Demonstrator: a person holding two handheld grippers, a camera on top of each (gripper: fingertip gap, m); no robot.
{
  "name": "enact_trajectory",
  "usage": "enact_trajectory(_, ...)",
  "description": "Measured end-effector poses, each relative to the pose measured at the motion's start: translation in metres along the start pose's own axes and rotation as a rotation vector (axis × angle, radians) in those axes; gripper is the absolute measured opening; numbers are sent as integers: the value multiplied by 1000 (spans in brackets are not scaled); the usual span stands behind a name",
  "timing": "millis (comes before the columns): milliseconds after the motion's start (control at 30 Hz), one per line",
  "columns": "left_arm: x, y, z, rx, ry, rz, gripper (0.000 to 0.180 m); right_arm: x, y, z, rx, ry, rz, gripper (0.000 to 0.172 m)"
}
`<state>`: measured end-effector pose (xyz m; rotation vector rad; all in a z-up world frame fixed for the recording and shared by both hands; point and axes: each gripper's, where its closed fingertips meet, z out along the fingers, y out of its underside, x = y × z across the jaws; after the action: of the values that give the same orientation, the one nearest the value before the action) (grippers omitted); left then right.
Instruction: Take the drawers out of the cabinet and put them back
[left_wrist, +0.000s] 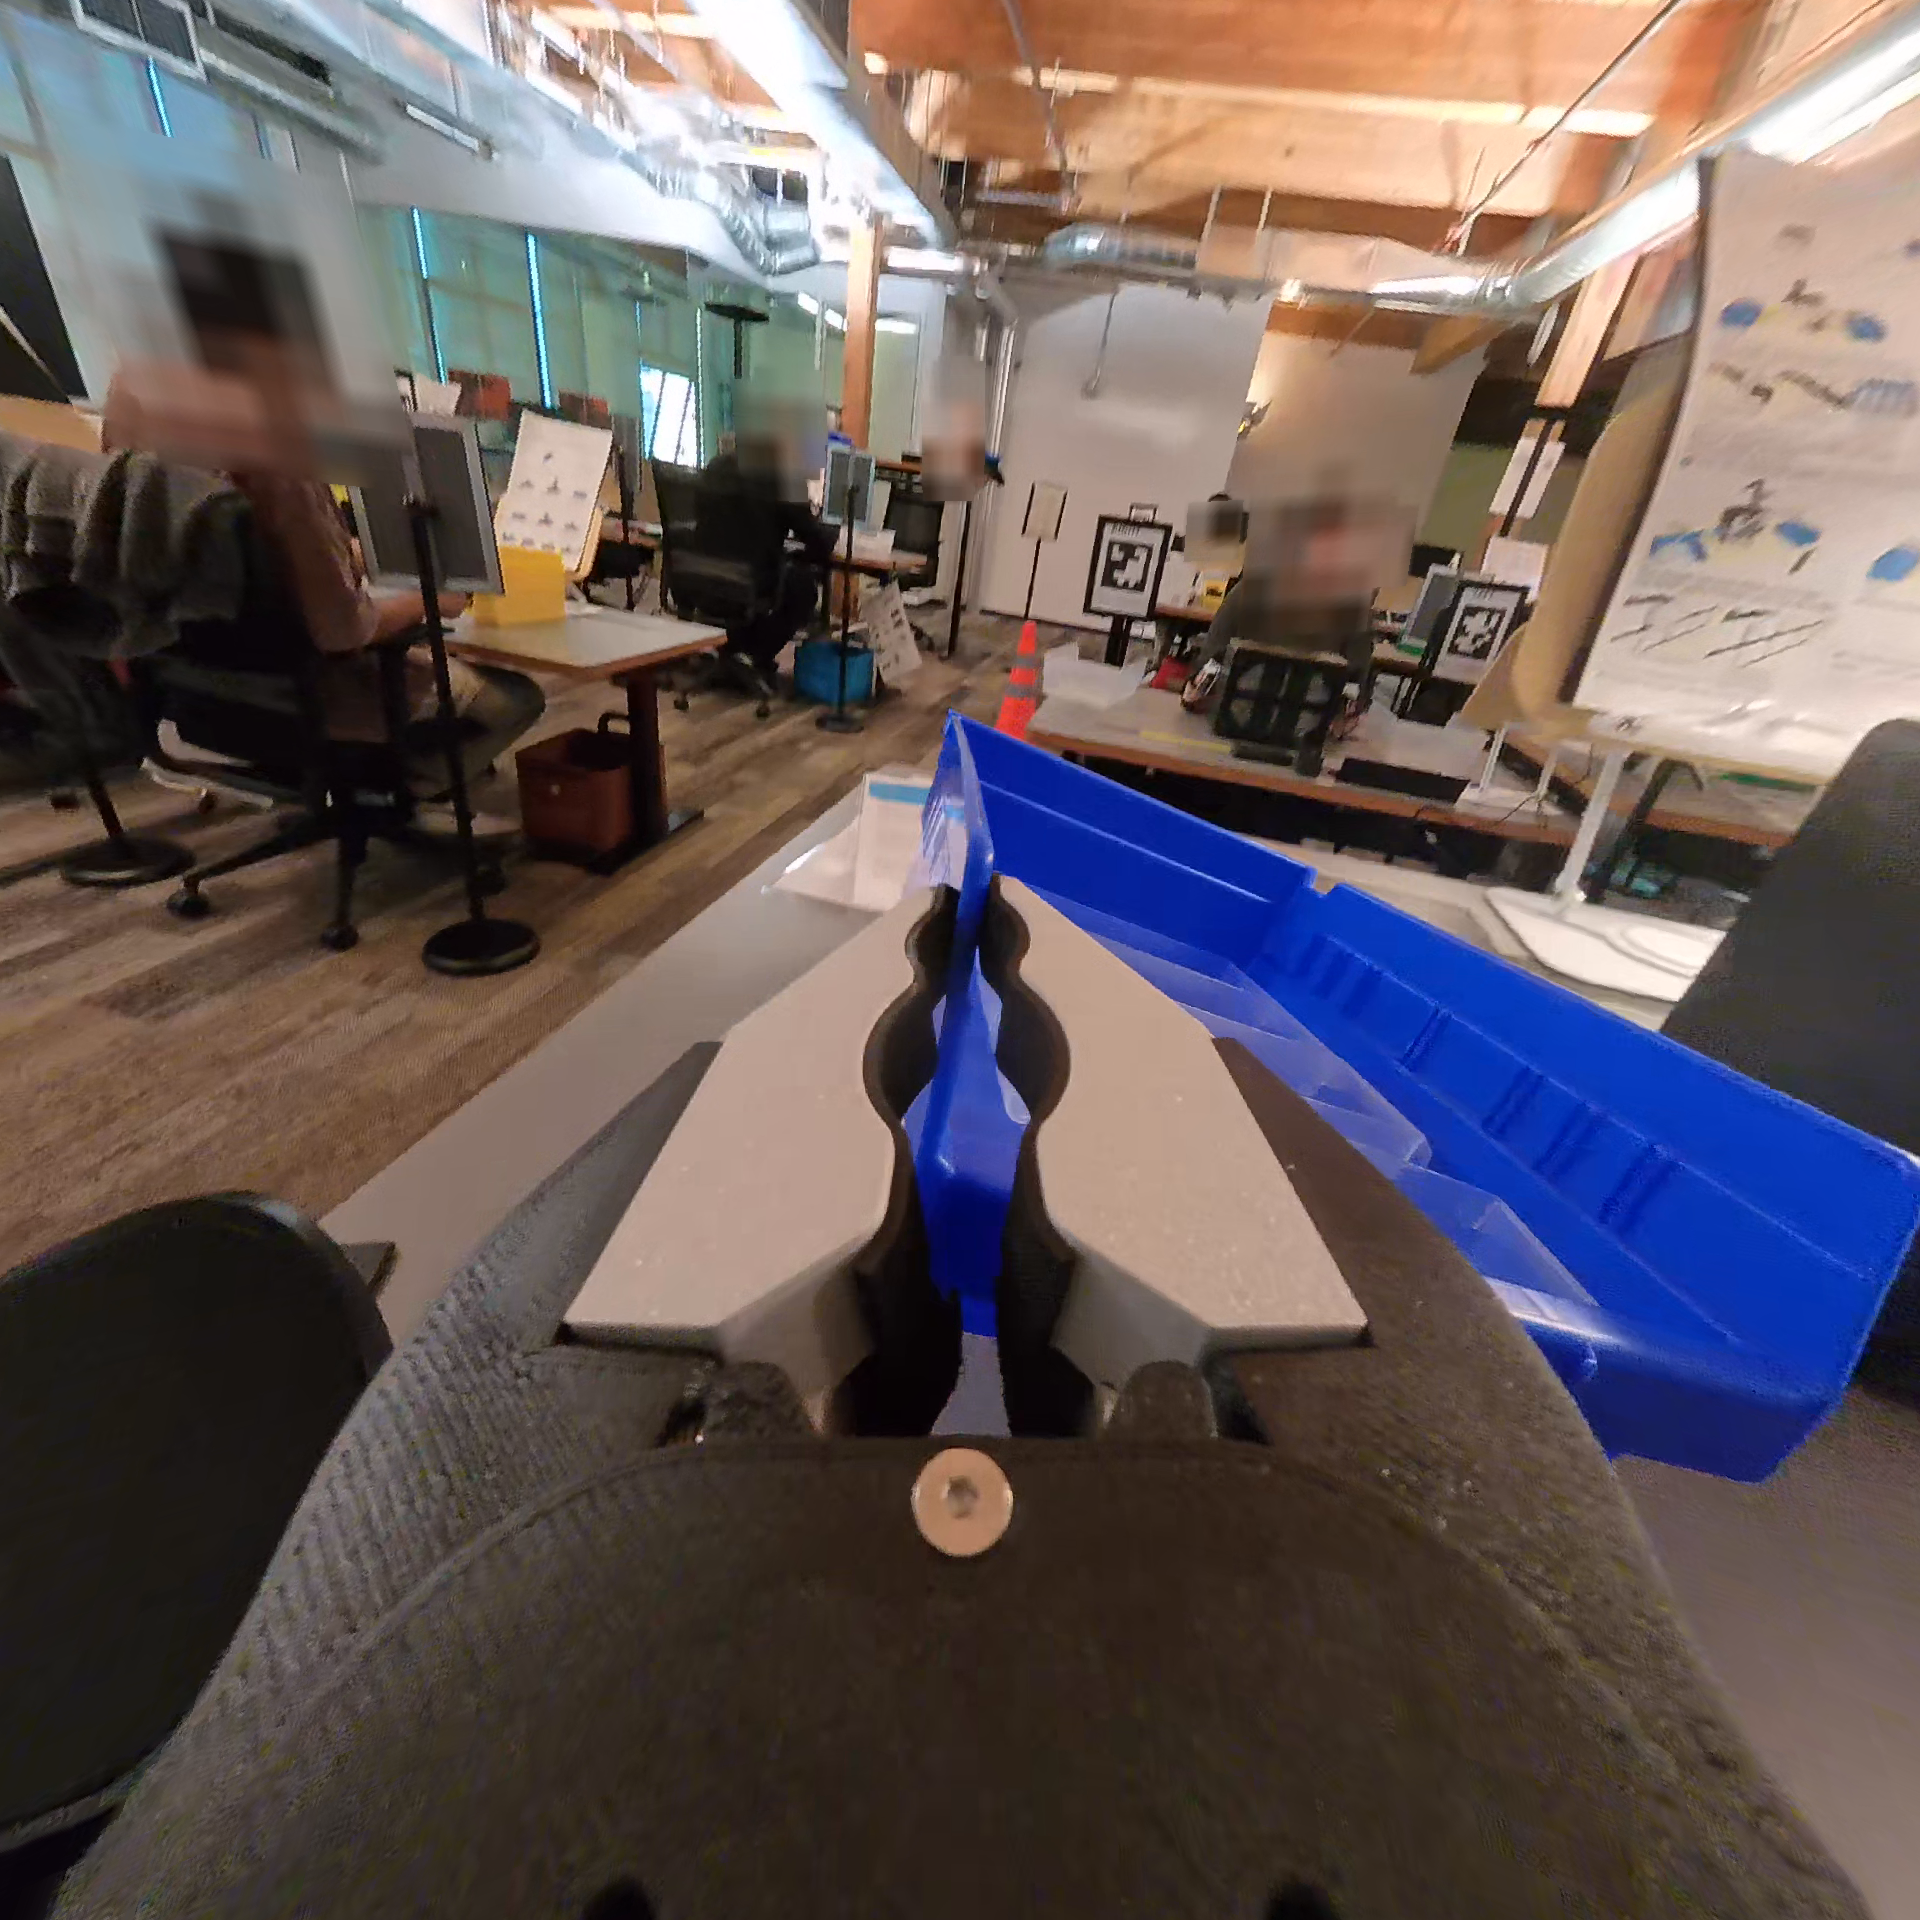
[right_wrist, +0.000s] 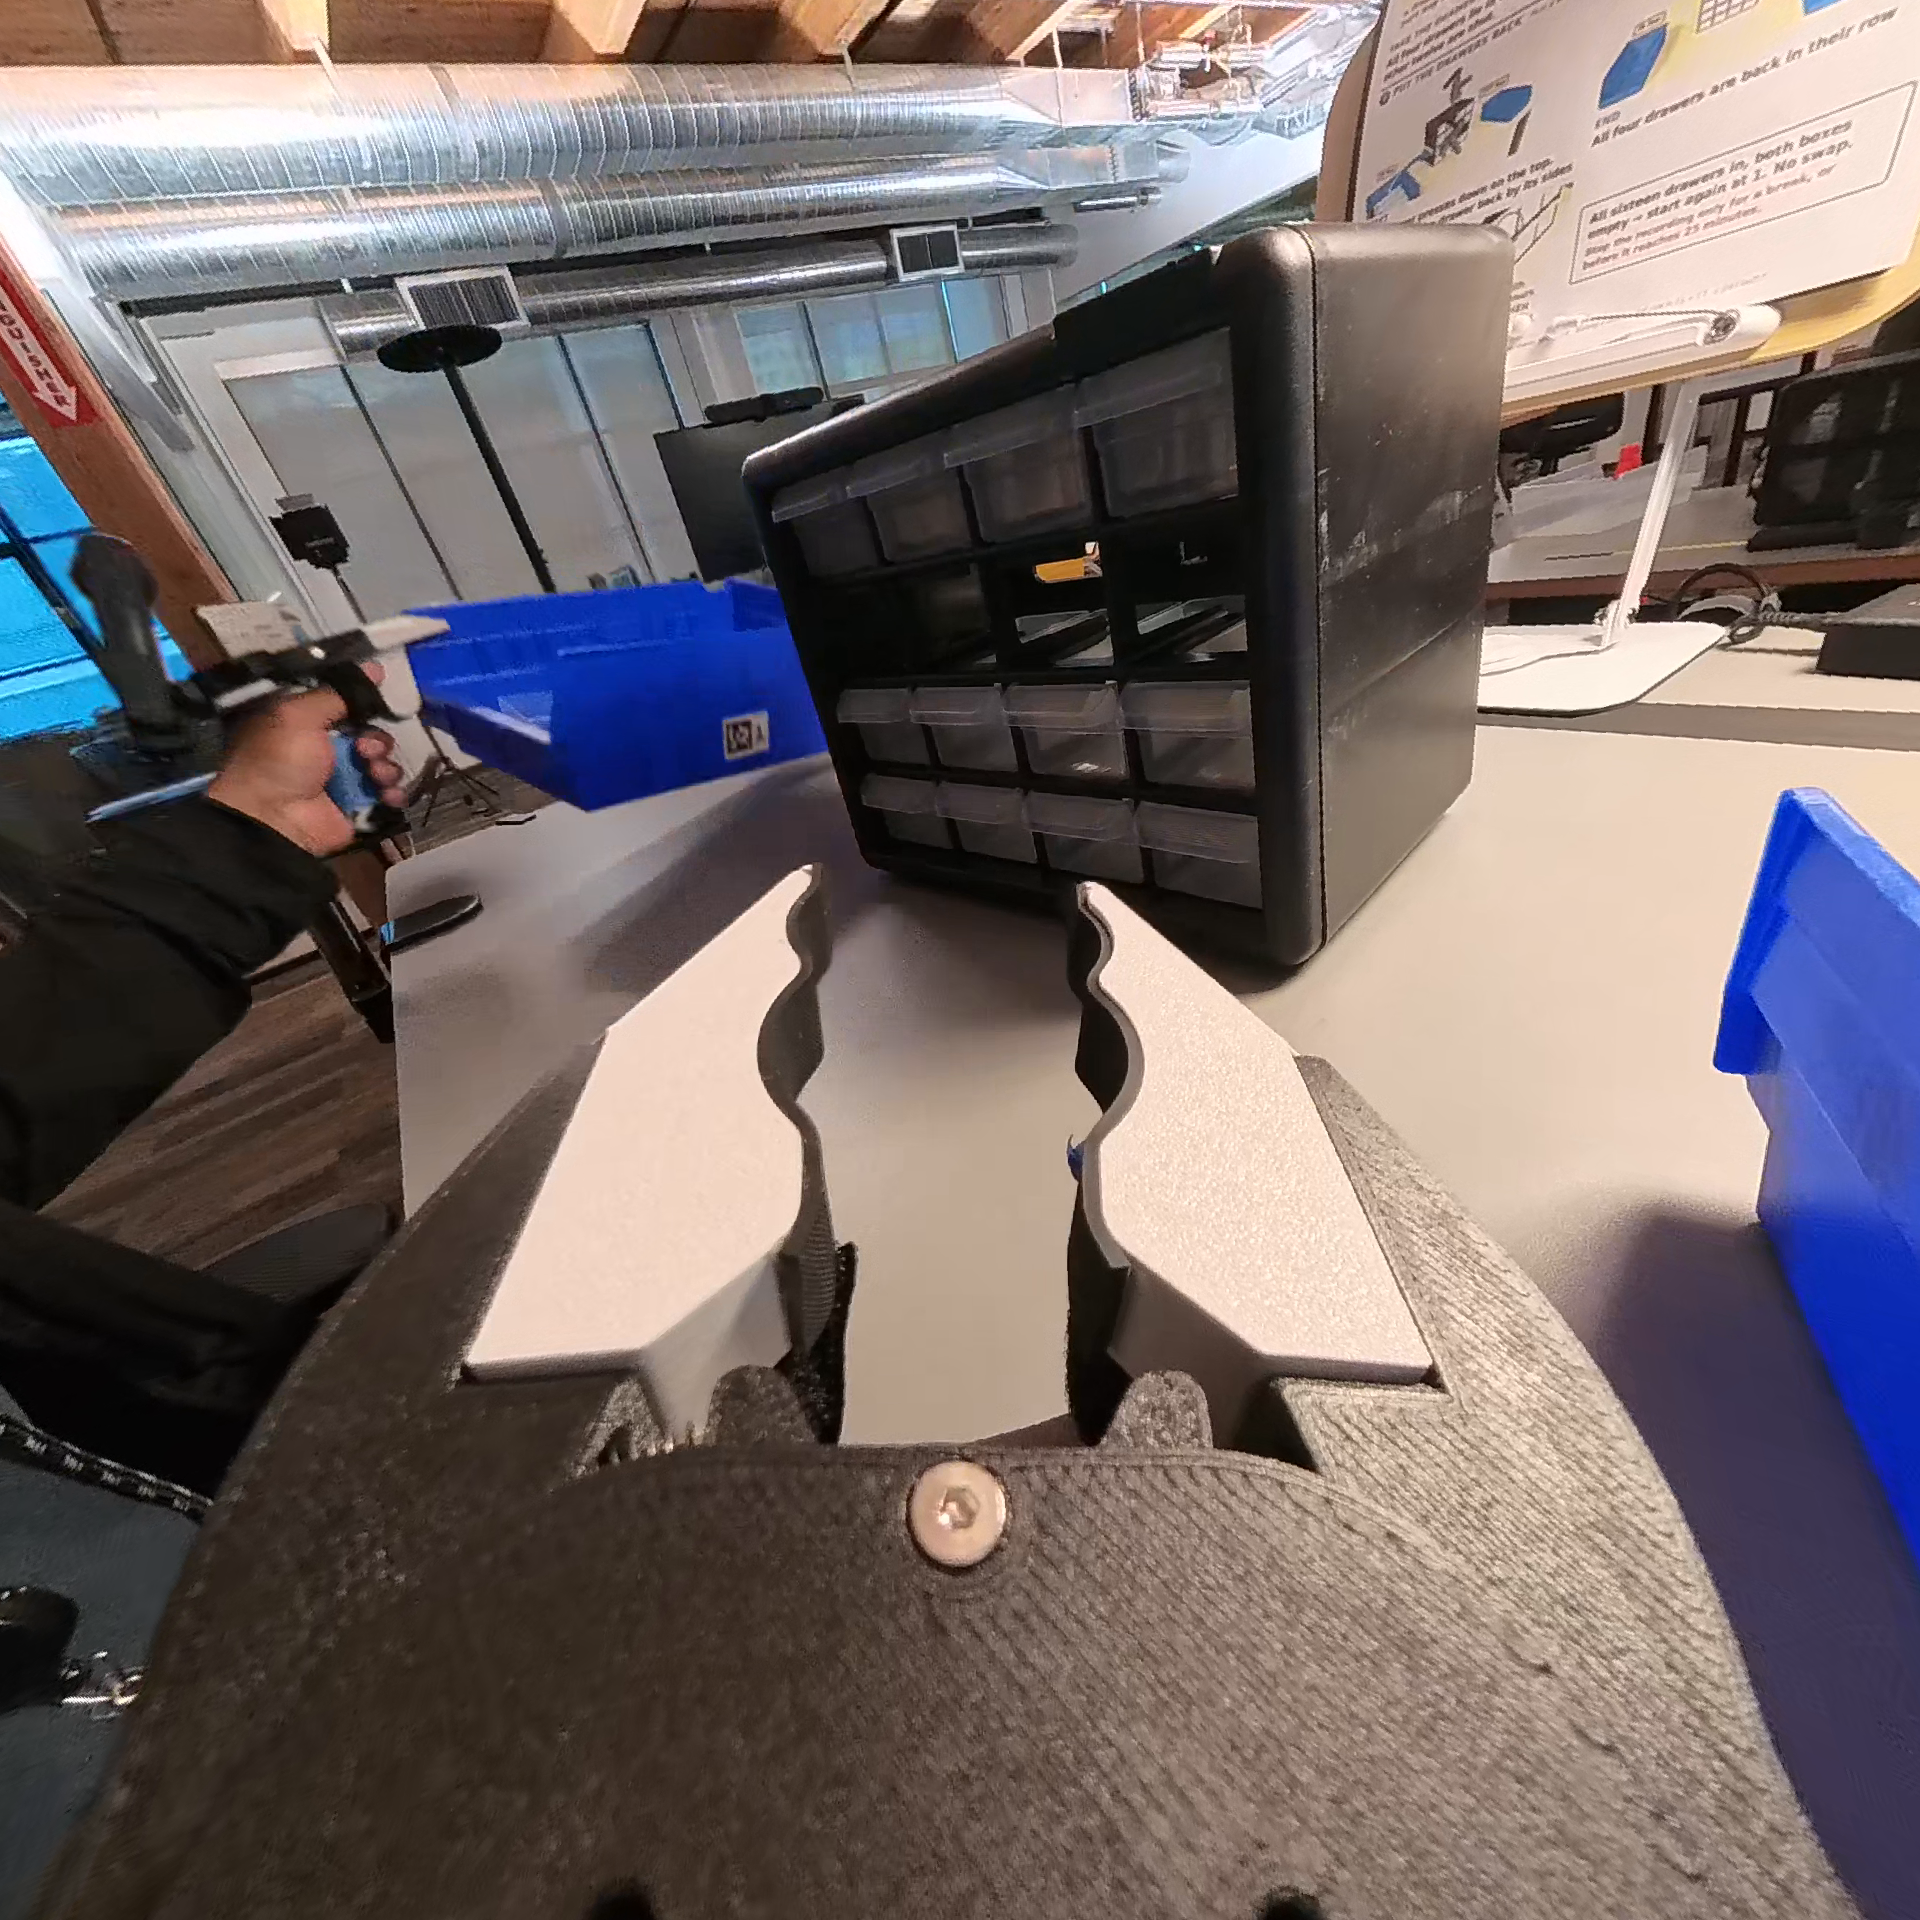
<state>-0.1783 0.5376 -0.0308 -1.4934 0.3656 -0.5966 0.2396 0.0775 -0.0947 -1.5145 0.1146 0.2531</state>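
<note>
The left gripper (left_wrist: 971, 914) is clamped on the thin end wall of a long blue plastic bin (left_wrist: 1558, 1091), both grey pads pressed flat against the wall, and the bin hangs tilted above the grey tabletop (left_wrist: 623, 1018). From the other side the same bin (right_wrist: 623, 686) shows lifted off the table's left end, carried by a hand (right_wrist: 301, 769) in a black sleeve, and clear plastic drawers can be made out lying inside it. The right gripper (right_wrist: 945, 935) hovers low over the table (right_wrist: 1507, 987) with its two grey fingers (right_wrist: 707, 1101) spread wide and nothing between them. Just beyond its fingertips stands the black plastic drawer cabinet (right_wrist: 1392, 582), turned at an angle; its top row and two bottom rows hold small clear drawers (right_wrist: 1070, 727), while the second row is open slots. A second blue bin (right_wrist: 1839, 1091) sits at the table's right edge, and a printed instruction sheet (right_wrist: 1662, 145) stands behind the cabinet.
</note>
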Motion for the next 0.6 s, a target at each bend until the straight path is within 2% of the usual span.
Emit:
enact_trajectory(67, -11, 16, 7, -20, -11, -4, 0, 0, 0, 0, 2, 1, -1, 47)
enact_trajectory(300, -36, 52, 25, -58, 87, -187, 2, 2, 0, 0, -1, 5, 10, 47)
enact_trajectory(467, -45, 62, 34, -82, 115, -203, 3, 3, 0, 0, -1, 8, 15, 47)
enact_trajectory(600, -49, 84, 39, -176, 106, -215, 4, 3, 0, 0, 1, 10, 17, 46)
